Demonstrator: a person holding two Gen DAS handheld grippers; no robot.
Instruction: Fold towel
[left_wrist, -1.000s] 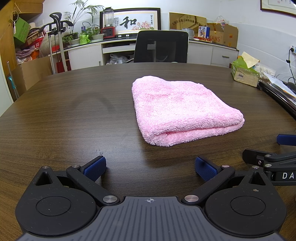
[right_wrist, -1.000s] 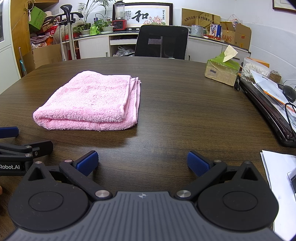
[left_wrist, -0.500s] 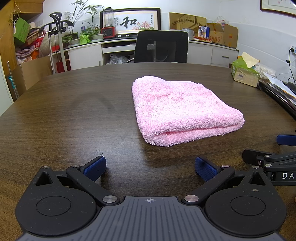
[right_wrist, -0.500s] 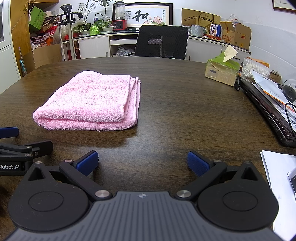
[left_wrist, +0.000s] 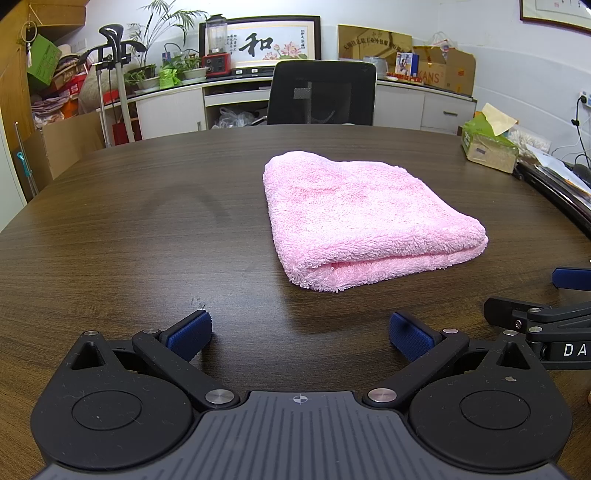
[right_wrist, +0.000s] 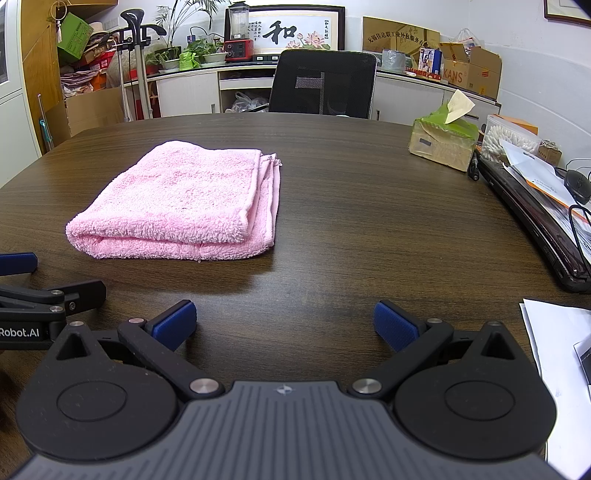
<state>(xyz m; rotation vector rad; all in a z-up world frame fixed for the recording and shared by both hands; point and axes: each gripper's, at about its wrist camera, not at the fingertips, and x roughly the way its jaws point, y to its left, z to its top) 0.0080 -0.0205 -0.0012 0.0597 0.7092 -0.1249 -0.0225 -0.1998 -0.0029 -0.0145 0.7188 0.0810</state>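
A pink towel (left_wrist: 362, 218) lies folded into a thick rectangle on the dark wooden table (left_wrist: 129, 229). It also shows in the right wrist view (right_wrist: 184, 206), with its layered edges on the right side. My left gripper (left_wrist: 299, 332) is open and empty, near the table's front edge, short of the towel. My right gripper (right_wrist: 284, 321) is open and empty, beside the left one and to the right of the towel. Each gripper's side shows in the other's view.
A tissue box (right_wrist: 443, 142) stands at the far right. A black laptop (right_wrist: 546, 229) with papers and cables lies along the right edge. White paper (right_wrist: 561, 369) lies near right. A black office chair (left_wrist: 321, 94) stands behind the table.
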